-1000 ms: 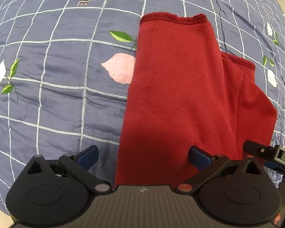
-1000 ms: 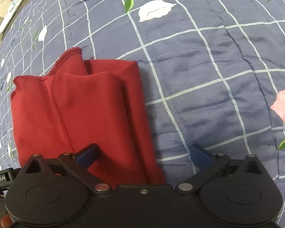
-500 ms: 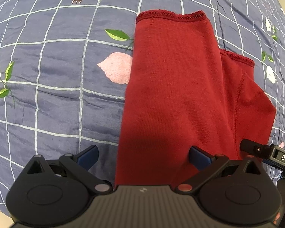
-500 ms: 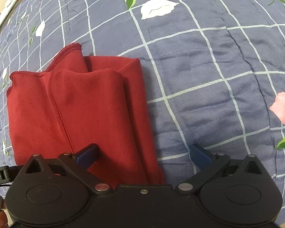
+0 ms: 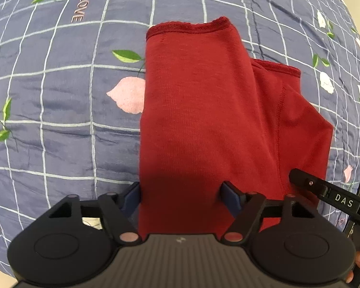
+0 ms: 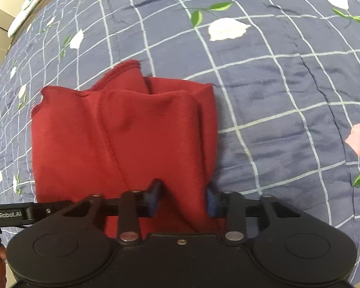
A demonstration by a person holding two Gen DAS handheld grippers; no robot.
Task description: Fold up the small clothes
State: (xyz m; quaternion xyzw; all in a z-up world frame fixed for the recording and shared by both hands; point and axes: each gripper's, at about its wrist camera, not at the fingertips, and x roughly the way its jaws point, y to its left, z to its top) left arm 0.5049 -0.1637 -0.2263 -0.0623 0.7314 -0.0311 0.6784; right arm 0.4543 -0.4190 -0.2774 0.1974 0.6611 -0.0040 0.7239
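A red garment [image 5: 204,124], already folded lengthwise into a narrow strip, lies flat on a blue checked bed cover [image 5: 60,100] printed with flowers. Its long axis runs straight away from both claws; the hemmed edges sit at the far end, and the near end lies under the claw fingers.

The left claw [image 5: 182,195] is partly closed, its blue pads straddling the near left portion of the cloth, one pad right at the left edge. They do not look pressed together, so a firm pinch is not certain. The right claw [image 6: 183,195] has narrowed further and bunches a ridge of fabric between its pads at the near right corner; it appears to be gripping the garment.

The cloth is a thin, ribbed knit: light, soft and limp, with no stiffness of its own. It will likely sag and drape between the two holds, and the stacked layers may slide apart if only the top one is caught. The sensible hold is the two near corners, through all layers, so the near end can probably be carried over to the hems.
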